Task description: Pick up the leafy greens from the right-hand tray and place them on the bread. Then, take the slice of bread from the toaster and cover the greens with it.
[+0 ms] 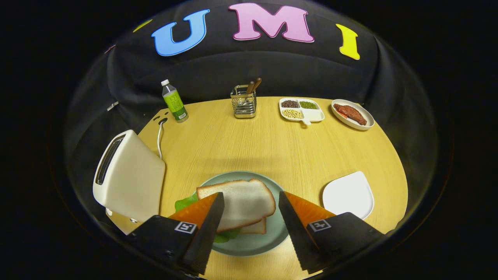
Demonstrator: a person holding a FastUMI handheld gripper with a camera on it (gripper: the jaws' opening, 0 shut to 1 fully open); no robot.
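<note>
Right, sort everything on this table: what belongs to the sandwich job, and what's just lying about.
Job:
top bread slice
leafy greens
bottom bread slice
green plate
toaster
white tray
gripper, open around the sandwich

Lying about:
bottle
utensil holder
divided dish of beans
plate of meat

wood-grain table (272,147), wire-metal holder (243,103)
</note>
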